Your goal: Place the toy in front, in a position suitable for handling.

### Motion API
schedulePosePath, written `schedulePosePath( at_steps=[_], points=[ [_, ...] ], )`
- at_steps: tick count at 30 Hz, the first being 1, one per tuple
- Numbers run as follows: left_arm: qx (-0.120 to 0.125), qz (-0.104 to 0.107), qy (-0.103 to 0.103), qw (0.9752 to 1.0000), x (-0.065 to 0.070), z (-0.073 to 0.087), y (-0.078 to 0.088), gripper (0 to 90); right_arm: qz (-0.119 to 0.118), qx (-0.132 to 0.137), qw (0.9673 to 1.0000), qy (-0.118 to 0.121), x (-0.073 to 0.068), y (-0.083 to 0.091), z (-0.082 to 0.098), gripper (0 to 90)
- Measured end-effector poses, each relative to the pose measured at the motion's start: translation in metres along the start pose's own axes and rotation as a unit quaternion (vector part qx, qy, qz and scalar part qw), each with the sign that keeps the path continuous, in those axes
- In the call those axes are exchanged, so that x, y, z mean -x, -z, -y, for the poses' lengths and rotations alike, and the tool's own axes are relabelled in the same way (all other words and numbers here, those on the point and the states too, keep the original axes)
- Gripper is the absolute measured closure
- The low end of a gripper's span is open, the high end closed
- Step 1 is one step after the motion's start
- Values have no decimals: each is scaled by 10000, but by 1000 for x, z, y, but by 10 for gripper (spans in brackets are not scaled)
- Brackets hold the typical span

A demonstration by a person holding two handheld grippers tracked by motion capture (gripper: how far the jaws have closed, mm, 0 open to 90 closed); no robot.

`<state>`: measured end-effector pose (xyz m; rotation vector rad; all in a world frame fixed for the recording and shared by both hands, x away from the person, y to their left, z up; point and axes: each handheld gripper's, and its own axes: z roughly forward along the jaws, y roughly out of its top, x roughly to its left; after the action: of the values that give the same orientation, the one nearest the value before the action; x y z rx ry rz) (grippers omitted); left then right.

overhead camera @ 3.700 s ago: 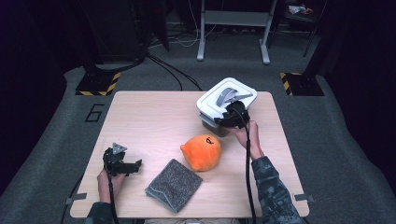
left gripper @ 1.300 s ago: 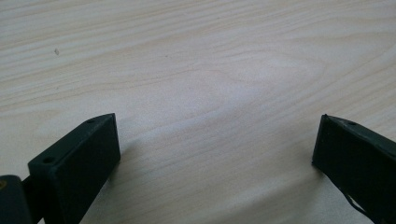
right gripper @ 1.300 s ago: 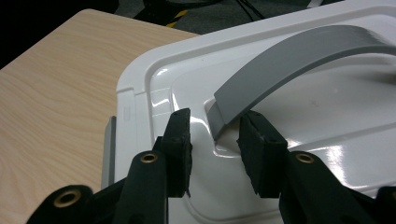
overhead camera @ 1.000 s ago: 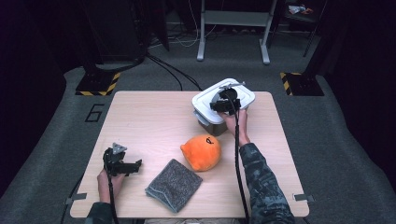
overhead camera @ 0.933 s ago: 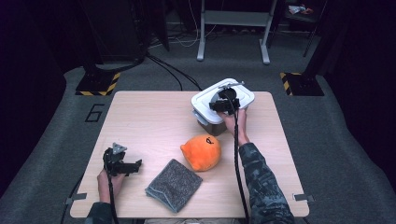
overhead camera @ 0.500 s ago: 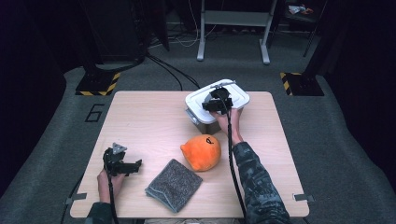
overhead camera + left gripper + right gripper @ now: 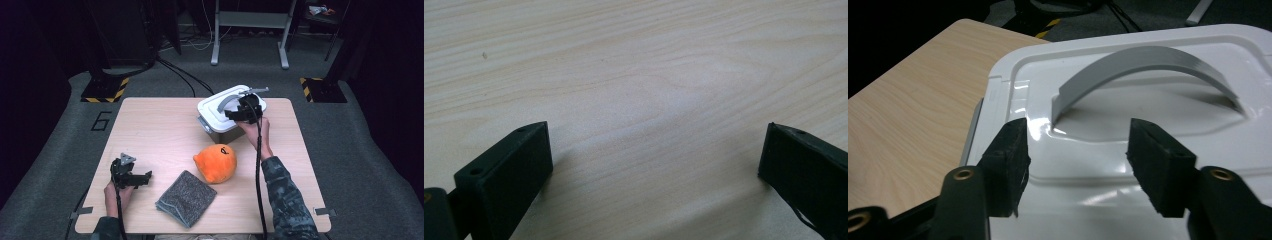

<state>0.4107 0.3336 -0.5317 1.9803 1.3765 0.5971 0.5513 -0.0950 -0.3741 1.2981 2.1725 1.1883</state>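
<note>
White lidded box [image 7: 224, 111] at the far right of the wooden table [image 7: 155, 135], right gripper [image 7: 239, 111] loose above its lid.

Its grey arched handle [image 7: 1148, 62] stands raised on the lid; in the right gripper view the two black jaws sit apart over the glossy lid just short of the handle's near end, having just been opening, with nothing pressed between the pads. The left gripper [image 7: 142, 178] rests near the table's front left corner, its jaws spread wide over bare wood in the left gripper view, holding nothing. An orange plush toy [image 7: 216, 162] lies between the box and the table's front edge, and a grey folded cloth [image 7: 186, 198] lies just beside the toy.
</note>
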Motion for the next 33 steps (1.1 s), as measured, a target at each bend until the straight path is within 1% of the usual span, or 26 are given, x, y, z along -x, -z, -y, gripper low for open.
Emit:
schedulePosePath(
  at_steps=[1, 2, 3, 4, 5, 6, 7, 8, 10, 12, 13, 14, 15, 16, 17, 18, 19, 20, 21, 22, 23, 25, 26, 28, 31, 33],
  points=[
    [1, 1, -1, 10000, 0, 0, 0, 3, 21, 33, 10000, -13, 3, 5, 3, 350],
    [1, 1, -1, 10000, 0, 0, 0, 3, 21, 33, 10000, -13, 3, 5, 3, 350],
    [0, -1, 0, 10000, 0, 0, 0, 3, 53, 39, 10000, -48, 5, 10, 7, 336],
    [0, 1, 0, 10000, 0, 0, 0, 3, 112, 40, 9999, -20, 8, 15, 11, 325],
    [0, 0, 1, 10000, 0, 0, 0, 3, 194, 48, 9998, -12, 13, 23, 20, 312],
    [0, 0, 0, 10000, 0, 0, 0, 3, 238, 28, 9997, -9, 16, 27, 25, 303],
    [0, -1, 1, 10000, 0, 0, 0, 3, 238, 28, 9997, -9, 16, 27, 25, 303],
    [0, 0, 0, 10000, 0, 0, 0, 3, 357, 13, 9994, -26, 21, 35, 36, 284],
    [0, -1, 0, 10000, 0, 0, 0, 3, 398, 11, 9992, -22, 26, 40, 46, 268],
    [-1, 0, -1, 10000, 0, 0, 0, 3, 497, -7, 9988, -41, 31, 46, 58, 249],
    [-1, 0, -1, 10000, 0, 0, 0, 3, 497, -7, 9988, -41, 31, 46, 58, 249],
    [-1, -2, 0, 10000, 0, 0, 0, 3, 529, -10, 9986, -94, 37, 51, 71, 230],
    [-1, -2, 0, 10000, 0, 0, 0, 3, 529, -10, 9986, -94, 37, 51, 71, 230],
    [-1, -2, -2, 10000, 0, 0, 0, 3, 569, -24, 9983, -93, 40, 52, 78, 223],
    [0, -1, 0, 10000, 0, 0, 0, 3, 592, -43, 9981, -173, 46, 55, 93, 213],
    [-1, -1, 0, 10000, 0, 0, 0, 3, 649, -97, 9976, -214, 49, 55, 100, 205],
    [-1, -1, 0, 10000, 0, 0, 0, 3, 649, -97, 9976, -214, 49, 55, 100, 205],
    [-1, -1, -2, 10000, 0, 0, 0, 3, 677, -114, 9973, -244, 52, 55, 108, 204],
    [-2, -2, -1, 10000, 0, 0, 0, 3, 700, -132, 9969, -321, 56, 56, 119, 197],
    [-3, -2, -2, 10000, 0, 0, 0, 3, 723, -169, 9967, -323, 59, 55, 124, 185],
    [-4, -1, -3, 10000, 0, 0, 0, 3, 849, -251, 9954, -364, 64, 55, 140, 174],
    [-3, -2, -4, 10000, 0, 0, 0, 3, 868, -301, 9945, -501, 70, 53, 155, 158],
    [-3, -2, -4, 10000, 0, 0, 0, 3, 868, -301, 9945, -501, 70, 53, 155, 158],
    [-5, -1, -4, 10000, 0, 0, 0, 3, 992, -376, 9932, -471, 76, 51, 168, 152],
    [1, -21, 30, 10000, 0, 0, 0, 3, 1037, -386, 9919, -622, 85, 50, 182, 146],
    [-12, -48, 27, 10000, 0, -1, -1, 3, 1086, -391, 9911, -665, 90, 49, 189, 144]
  ],
)
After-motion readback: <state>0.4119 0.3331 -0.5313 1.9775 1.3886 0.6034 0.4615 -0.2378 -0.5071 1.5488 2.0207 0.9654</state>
